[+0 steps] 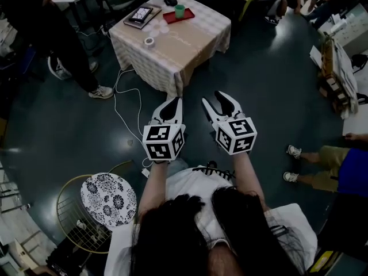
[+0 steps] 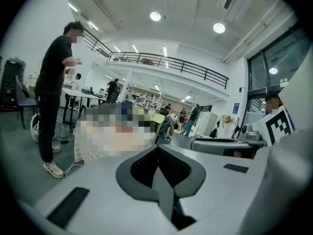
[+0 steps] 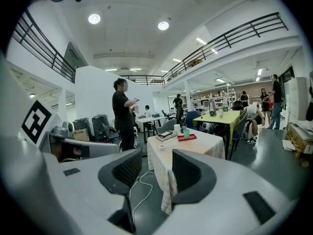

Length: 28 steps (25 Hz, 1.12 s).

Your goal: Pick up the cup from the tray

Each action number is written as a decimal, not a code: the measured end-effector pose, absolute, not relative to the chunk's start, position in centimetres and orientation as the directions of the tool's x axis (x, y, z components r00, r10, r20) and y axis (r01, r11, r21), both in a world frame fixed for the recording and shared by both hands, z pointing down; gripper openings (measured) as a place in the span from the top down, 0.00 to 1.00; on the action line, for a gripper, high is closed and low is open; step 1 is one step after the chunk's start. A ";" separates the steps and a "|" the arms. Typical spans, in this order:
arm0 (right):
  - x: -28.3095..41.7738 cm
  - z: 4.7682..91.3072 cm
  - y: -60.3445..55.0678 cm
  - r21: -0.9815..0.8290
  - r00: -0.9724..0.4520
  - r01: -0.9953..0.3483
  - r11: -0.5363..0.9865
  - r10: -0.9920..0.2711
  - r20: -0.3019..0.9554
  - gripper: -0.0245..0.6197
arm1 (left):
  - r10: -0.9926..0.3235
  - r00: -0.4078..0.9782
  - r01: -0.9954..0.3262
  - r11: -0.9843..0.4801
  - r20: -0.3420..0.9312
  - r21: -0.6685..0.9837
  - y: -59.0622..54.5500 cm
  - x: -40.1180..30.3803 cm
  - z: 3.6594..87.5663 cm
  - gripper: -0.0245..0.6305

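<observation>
Left tongs (image 1: 176, 100) pinched shut, nothing in them. Right tongs (image 1: 214, 98) partly apart and empty, only the far desk (image 1: 190, 45) showing through the gap. Both held side by side over the dark floor (image 1: 86, 131), well short of the desk. Green cup (image 1: 180, 10) upright on the red tray (image 1: 171, 17) at the desk's far corner, ahead of both tongs. Small white ring nearer, probably a roll of tape (image 1: 149, 41).

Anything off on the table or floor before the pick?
Nothing spilled or tipped: the green cup stands upright on the red tray. Only oddity: a loose white cable trails over the floor beside the table.
</observation>
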State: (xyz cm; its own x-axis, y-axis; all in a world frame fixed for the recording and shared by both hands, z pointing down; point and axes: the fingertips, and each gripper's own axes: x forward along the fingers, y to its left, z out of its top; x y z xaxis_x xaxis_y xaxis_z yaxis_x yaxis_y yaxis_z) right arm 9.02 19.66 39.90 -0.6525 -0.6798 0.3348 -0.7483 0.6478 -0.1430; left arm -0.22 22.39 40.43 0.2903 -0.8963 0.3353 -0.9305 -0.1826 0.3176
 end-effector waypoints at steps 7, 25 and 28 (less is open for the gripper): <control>7.2 39.6 18.3 -0.151 -0.639 -0.762 0.630 -0.693 0.334 0.68 | -0.885 0.329 -0.922 -0.226 0.329 0.314 20.6 -1.0 39.7 0.96; 5.8 40.3 16.6 -0.161 -0.614 -0.785 0.598 -0.717 0.330 0.68 | -0.886 0.322 -0.924 -0.218 0.333 0.315 19.1 -3.8 40.0 0.96; 5.6 40.4 15.7 -0.169 -0.624 -0.778 0.605 -0.713 0.321 0.68 | -0.889 0.317 -0.923 -0.210 0.330 0.322 18.3 -4.0 40.3 0.96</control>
State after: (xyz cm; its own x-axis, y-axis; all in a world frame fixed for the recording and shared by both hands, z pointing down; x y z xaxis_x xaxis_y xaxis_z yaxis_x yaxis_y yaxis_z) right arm 5.58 15.69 40.44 -0.6236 -0.7127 0.3212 -0.7782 0.6049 -0.1687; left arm -4.04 18.28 40.27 0.3169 -0.8892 0.3300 -0.9234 -0.2098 0.3216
